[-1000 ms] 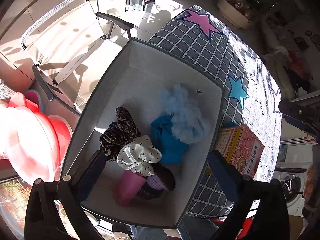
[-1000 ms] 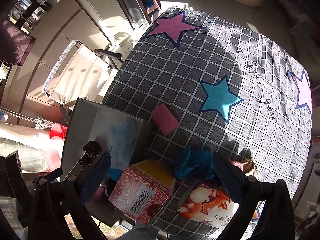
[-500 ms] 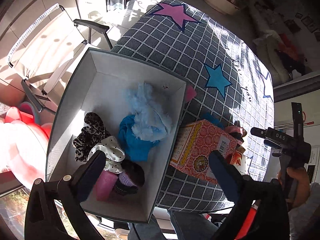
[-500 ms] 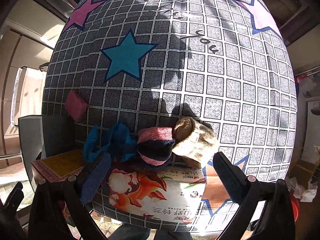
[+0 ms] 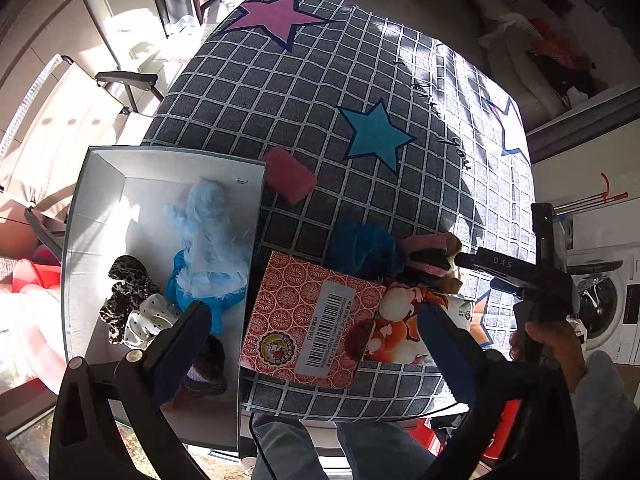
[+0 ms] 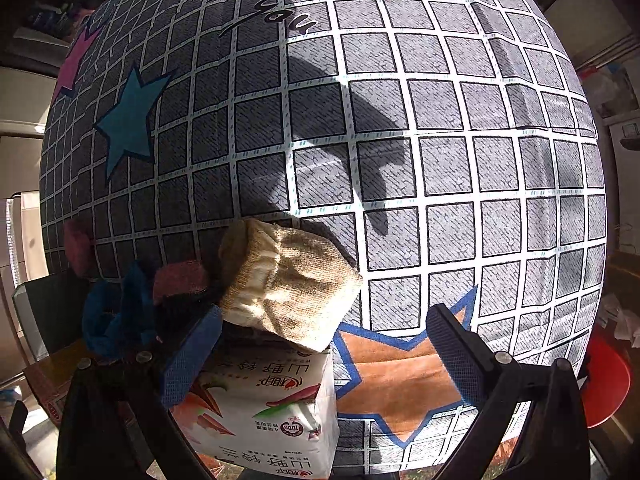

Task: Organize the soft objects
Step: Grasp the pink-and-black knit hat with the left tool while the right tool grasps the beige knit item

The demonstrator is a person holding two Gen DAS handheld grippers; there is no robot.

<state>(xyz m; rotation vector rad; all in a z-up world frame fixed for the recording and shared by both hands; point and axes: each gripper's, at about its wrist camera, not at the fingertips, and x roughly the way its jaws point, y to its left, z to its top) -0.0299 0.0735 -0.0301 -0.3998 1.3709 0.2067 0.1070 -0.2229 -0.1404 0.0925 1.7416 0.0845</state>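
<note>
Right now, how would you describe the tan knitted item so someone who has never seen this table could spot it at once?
Start at the grid-patterned tablecloth and go to its near edge, where a white printed tissue pack lies. The tan folded sock rests partly on the far end of that pack. Its neighbours are a pink-and-black sock and a blue cloth; it alone is beige, ribbed and blocky.

The left claw hangs with its jaws spread wide, gripping nothing. The right claw is likewise agape and empty. A hand grips the right claw's handle at the near right.
</note>
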